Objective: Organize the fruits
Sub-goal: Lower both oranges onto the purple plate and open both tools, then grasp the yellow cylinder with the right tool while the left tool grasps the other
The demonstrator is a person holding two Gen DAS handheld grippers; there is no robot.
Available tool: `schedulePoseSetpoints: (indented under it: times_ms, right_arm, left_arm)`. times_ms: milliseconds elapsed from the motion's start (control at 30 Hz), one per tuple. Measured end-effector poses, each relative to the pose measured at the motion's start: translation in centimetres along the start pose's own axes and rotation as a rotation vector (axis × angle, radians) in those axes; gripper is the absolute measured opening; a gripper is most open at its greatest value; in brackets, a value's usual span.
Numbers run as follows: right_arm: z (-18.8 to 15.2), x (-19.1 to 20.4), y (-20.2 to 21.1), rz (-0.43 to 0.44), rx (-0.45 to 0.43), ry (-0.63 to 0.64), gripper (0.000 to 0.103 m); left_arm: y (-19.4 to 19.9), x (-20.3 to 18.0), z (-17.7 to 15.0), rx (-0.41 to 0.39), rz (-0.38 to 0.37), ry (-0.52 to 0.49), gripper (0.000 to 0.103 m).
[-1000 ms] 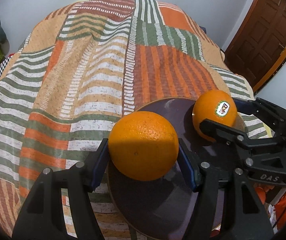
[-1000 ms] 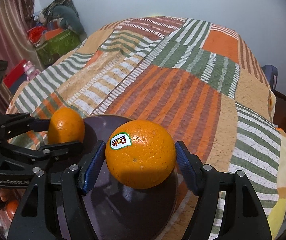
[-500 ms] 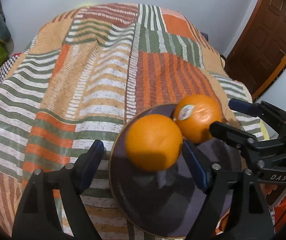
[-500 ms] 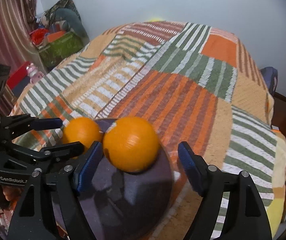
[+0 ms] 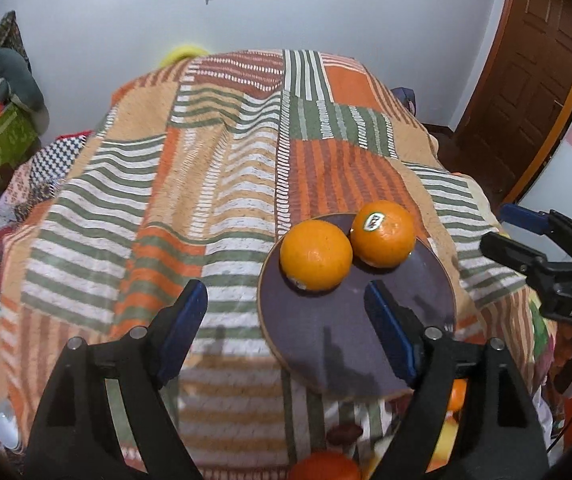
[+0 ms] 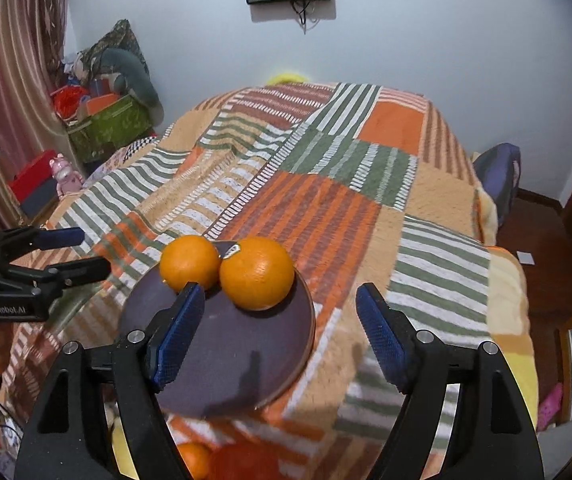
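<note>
- Two grippers hang wide open and empty: left gripper and right gripper, each set back on the near side of the plate.
- Both oranges sit touching on the plate's far half, plain orange beside stickered orange; that pairing reads as deliberate grouping.
- Beyond them, the striped blanket lies bare.

Two touching oranges crowded the plate's far rim; its near half and the blanket lay bare.
</note>
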State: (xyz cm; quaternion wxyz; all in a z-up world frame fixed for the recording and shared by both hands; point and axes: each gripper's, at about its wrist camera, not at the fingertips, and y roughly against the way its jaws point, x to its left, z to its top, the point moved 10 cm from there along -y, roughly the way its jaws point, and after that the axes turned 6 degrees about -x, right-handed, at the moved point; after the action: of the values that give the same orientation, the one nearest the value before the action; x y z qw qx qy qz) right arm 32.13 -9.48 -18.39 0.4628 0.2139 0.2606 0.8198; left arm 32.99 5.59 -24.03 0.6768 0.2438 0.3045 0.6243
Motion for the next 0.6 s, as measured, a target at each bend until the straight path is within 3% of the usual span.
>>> schedulePoseSetpoints:
  times_ms: [267, 600]
  right_arm:
    - [-1.7, 0.1, 3.5, -0.051, -0.032, 0.008, 0.077]
    - [-5.7, -0.2, 4.7, -0.052, 0.002, -0.091, 0.078]
  left_arm:
    - [4.0, 0.4, -2.4, -0.007, 0.015, -0.006, 0.085]
    - [6.2, 1.0, -7.9, 0.064, 0.035, -0.013, 0.085]
